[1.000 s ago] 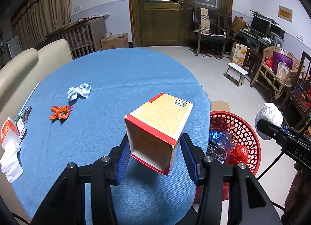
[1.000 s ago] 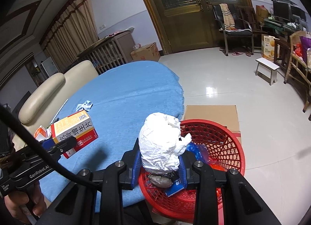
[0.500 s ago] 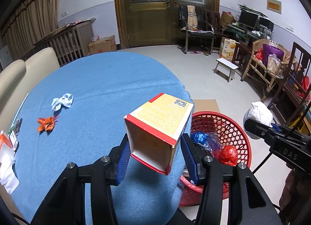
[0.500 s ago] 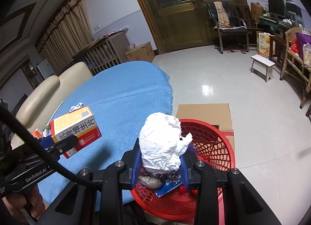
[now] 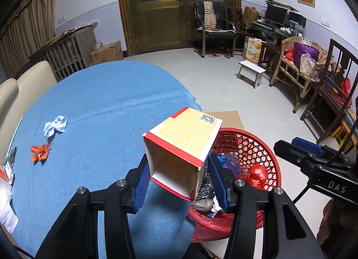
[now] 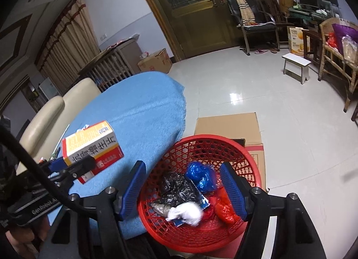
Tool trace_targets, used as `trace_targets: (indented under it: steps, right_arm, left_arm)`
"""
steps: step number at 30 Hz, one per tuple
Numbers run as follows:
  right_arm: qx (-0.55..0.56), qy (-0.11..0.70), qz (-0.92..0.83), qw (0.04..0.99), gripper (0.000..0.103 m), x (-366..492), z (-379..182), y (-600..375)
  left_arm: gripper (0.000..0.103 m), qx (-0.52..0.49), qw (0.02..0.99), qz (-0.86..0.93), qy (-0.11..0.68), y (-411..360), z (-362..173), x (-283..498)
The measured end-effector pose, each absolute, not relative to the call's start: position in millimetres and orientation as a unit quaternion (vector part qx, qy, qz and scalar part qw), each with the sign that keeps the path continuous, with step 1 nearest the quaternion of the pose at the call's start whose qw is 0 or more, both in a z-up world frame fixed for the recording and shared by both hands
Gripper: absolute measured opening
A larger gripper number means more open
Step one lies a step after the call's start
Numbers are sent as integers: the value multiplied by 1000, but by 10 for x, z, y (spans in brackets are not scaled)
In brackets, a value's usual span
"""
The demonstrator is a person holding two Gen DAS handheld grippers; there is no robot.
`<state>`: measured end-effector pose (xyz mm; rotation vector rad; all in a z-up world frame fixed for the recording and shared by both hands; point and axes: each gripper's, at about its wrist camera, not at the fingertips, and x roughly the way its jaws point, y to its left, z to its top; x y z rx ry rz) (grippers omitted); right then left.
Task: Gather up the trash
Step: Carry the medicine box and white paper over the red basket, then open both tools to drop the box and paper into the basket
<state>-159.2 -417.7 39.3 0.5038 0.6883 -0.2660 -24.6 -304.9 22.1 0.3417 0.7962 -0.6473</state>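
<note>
Red basket [image 6: 250, 158]: plastic mesh, sat on floor just beside table edge; landmark for all below.
Right gripper [image 6: 182, 188]: hung directly above basket, jaws opening, blue pads spread, nothing between them.
White crumpled wad [image 6: 185, 213]: lay inside basket, near side, apart from both pads, blurred.
Other basket contents: black bag [image 6: 179, 188], blue bag [image 6: 201, 177], red bag [image 6: 224, 211], all inside, touching one another.
Left gripper [image 5: 180, 178]: at table edge just left of basket, pads pinching box by its two sides.
Box [image 5: 182, 142]: red-and-yellow carton, open end faced camera, tilted, held off the cloth, partly over basket's near-left rim.
Flat cardboard [image 6: 226, 124]: on floor just behind and under basket.
Table [image 5: 107, 107]: blue cloth, left of basket.
Orange wrapper [image 5: 40, 152]: on cloth, well left of basket.
White-blue wrapper [image 5: 56, 126]: on cloth, just beyond orange wrapper, apart from it.
White stool [image 5: 251, 71]: on floor, well beyond basket.
Wooden door [image 5: 176, 10]: far wall, well behind basket.
</note>
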Motion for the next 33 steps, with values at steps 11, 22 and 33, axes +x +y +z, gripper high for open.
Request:
trace_targets:
  steps: [11, 22, 33]
  right_arm:
    - [269, 316, -149, 897, 73, -1744, 410, -4431]
    - [284, 304, -161, 895, 73, -1877, 445, -4589]
    - [294, 282, -166, 898, 73, -1963, 550, -4701]
  left_arm:
    - [53, 190, 830, -338, 402, -3473, -15, -315]
    - [53, 203, 816, -349, 414, -3700, -138, -369]
    - [71, 238, 788, -359, 439, -3883, -353, -434]
